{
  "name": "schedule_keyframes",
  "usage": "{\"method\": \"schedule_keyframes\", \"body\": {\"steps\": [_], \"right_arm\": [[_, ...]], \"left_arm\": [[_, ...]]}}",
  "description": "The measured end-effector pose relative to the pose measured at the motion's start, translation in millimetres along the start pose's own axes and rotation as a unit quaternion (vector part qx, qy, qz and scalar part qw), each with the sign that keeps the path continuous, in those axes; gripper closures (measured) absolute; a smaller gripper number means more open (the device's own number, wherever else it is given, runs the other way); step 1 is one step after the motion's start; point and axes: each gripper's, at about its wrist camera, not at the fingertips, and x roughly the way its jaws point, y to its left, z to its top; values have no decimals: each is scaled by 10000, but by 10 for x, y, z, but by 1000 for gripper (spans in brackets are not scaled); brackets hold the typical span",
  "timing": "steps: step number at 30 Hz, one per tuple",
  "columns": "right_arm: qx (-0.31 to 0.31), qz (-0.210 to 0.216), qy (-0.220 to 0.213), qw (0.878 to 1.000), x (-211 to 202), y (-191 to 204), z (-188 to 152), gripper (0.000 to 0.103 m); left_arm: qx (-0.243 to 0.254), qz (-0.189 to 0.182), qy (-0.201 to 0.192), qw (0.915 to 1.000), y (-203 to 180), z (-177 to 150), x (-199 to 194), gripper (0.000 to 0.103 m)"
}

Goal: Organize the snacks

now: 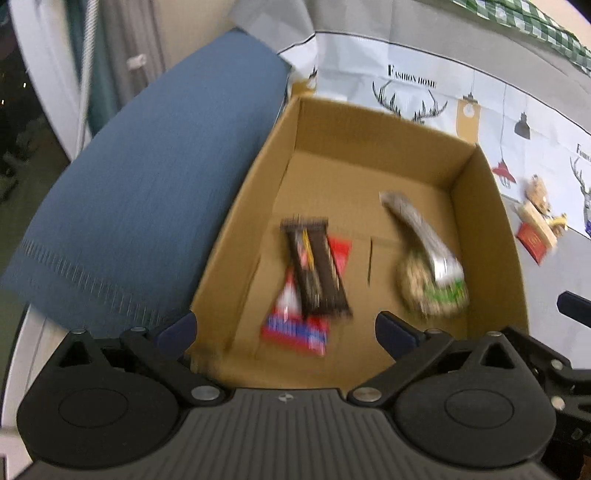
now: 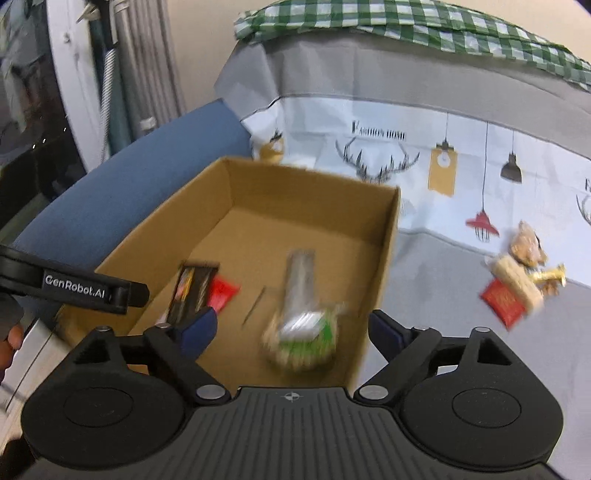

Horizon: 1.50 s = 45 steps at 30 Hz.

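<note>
Grey cloth printed with antlers and hanging lamps covers the tabletop [image 2: 443, 288], with a green checked cloth [image 2: 406, 26] bunched along its far edge and a blue cushion [image 1: 147, 184] lying against the left side of an open cardboard box [image 1: 491, 236].

Left claw [image 1: 286, 328]: fingers spread wide, nothing between them, poised over the near left part of the box. Directly beyond it, on the box floor, a dark brown bar wrapper [image 1: 317, 269] lies across a red and blue packet [image 1: 295, 332].

Right claw [image 2: 291, 328]: likewise parted and empty, over the near right part of the box. A silver and green snack pack [image 2: 303, 332] sits in the box just ahead of it, too blurred to say whether it is at rest.

Judgement: each claw appears to stand above the box so that snacks land inside its walls, one hand serving each half.

Outstanding: a small heap of snacks [image 2: 521, 284], including a red packet and pale wrapped pieces, remains on the cloth to the right, well apart from the box. Collection is therefore judged partway done, with that heap the probable next target for the right hand.
</note>
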Motion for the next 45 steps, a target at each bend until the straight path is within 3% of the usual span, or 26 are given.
{"method": "schedule_keyframes", "body": {"steps": [5, 14, 18, 33, 45], "right_arm": [[-38, 96, -1, 9999, -549, 107, -289, 8], [-322, -136, -705, 9969, -1330, 248, -577, 4], [-348, -90, -854, 9957, -1532, 239, -674, 3], [-265, -92, -1342, 9906, -1967, 202, -824, 1], [-241, -89, -1378, 9901, -1987, 221, -838, 1]], "left_arm": [[-76, -1, -38, 10000, -37, -399, -418, 0], [-57, -98, -450, 9989, -258, -836, -1002, 0], [198, -147, -606, 9979, -405, -961, -1180, 0], [442, -128, -957, 9943, -554, -1088, -1493, 0], [467, -112, -934, 9945, -561, -1078, -1497, 0]]}}
